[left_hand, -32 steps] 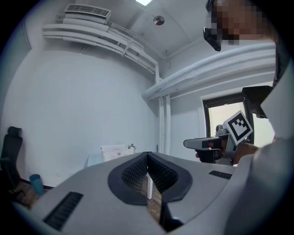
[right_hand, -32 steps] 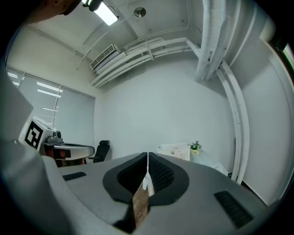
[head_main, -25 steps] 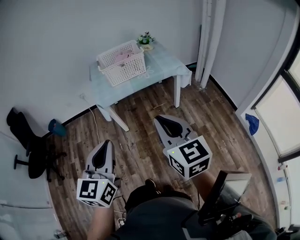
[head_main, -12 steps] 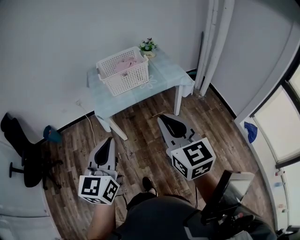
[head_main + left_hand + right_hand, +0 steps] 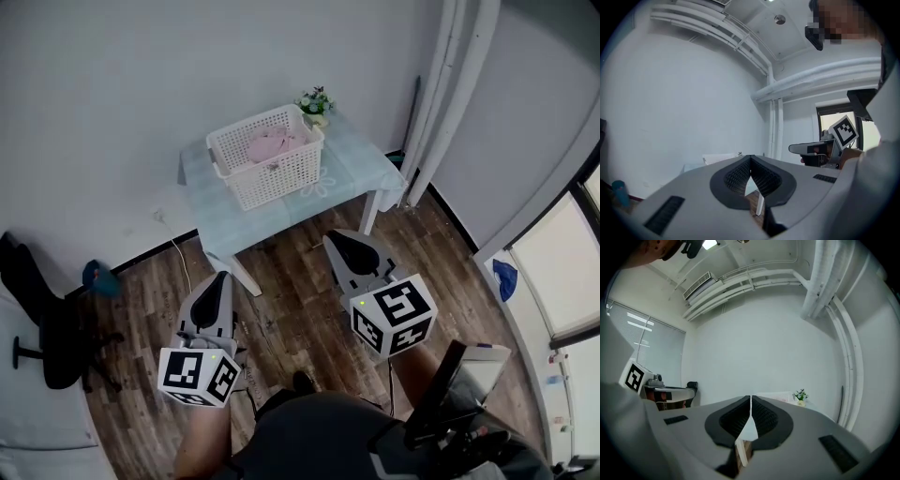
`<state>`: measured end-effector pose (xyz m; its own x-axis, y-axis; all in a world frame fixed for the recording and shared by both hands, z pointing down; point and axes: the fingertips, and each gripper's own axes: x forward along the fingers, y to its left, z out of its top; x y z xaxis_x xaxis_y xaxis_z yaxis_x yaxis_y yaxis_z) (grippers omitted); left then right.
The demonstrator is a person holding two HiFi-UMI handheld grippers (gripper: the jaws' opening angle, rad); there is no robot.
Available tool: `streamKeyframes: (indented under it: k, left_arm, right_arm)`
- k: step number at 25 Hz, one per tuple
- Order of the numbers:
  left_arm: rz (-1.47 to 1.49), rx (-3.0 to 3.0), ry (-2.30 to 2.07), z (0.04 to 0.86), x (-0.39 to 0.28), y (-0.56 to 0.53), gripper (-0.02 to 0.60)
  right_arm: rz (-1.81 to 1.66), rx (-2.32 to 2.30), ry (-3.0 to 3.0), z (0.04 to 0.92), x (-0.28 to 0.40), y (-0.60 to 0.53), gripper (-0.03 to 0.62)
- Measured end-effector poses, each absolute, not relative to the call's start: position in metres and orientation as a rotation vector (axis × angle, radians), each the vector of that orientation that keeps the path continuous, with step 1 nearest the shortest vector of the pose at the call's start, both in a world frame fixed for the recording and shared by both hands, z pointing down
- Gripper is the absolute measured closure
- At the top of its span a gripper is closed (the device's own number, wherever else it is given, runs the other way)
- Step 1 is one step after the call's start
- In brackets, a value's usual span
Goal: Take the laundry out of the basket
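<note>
Nearest the person, the left gripper point(image 5: 221, 277) and the right gripper point(image 5: 340, 240) are held level over the wooden floor point(image 5: 291, 300), side by side and apart from each other, each with its jaws pressed together and nothing between them. Beyond them, well apart from both tips, stands the small table point(image 5: 352, 164) against the wall. On it sits the white basket point(image 5: 277, 185) with the pink laundry point(image 5: 270, 146) lying inside, and a little potted plant point(image 5: 316, 101) just behind the basket's far corner.
</note>
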<state>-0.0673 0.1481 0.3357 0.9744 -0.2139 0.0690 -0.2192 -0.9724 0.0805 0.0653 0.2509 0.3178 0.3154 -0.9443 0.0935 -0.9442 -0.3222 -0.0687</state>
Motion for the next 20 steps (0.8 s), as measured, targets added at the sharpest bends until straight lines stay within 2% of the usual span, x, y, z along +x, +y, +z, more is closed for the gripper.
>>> streamKeyframes:
  k: [11,20]
  left_arm:
    - [0.053,2.999,-0.286,0.336,-0.036,0.062,0.572]
    - [0.059,2.998,-0.318,0.339,0.038,0.024,0.572]
  right_arm:
    - [-0.163,-2.601,1.821,0.312,0.085,0.174,0.574]
    - [-0.172,-2.574,1.857,0.318,0.16,0.133,0.574]
